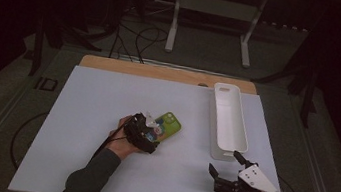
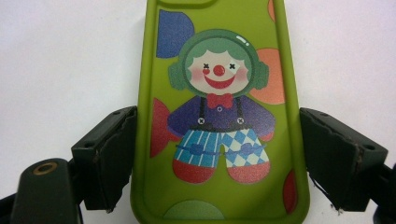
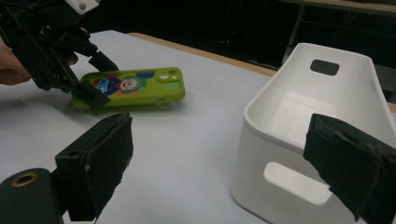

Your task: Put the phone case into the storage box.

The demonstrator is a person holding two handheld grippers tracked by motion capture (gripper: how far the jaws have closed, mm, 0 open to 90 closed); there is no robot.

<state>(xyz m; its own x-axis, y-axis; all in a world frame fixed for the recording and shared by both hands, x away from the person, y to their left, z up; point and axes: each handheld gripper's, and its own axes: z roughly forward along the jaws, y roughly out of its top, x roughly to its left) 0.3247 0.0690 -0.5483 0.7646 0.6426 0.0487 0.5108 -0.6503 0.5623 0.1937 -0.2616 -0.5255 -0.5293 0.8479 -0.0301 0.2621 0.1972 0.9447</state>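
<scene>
Left gripper (image 1: pixel 149 132): over the near end of the phone case, jaws straddling its two long edges; in the left gripper view each pad sits right at an edge, though whether they press on it cannot be told.
Phone case (image 2: pixel 219 116): green, clown picture facing up, lying flat on the white tabletop (image 1: pixel 90 115), left of the bin.
Bin (image 1: pixel 228 119): white, long and narrow, handle slots in its end walls, standing well apart from the case.
Right gripper (image 1: pixel 225 165): by the bin's near end, jaws spread wide, nothing between them.
</scene>
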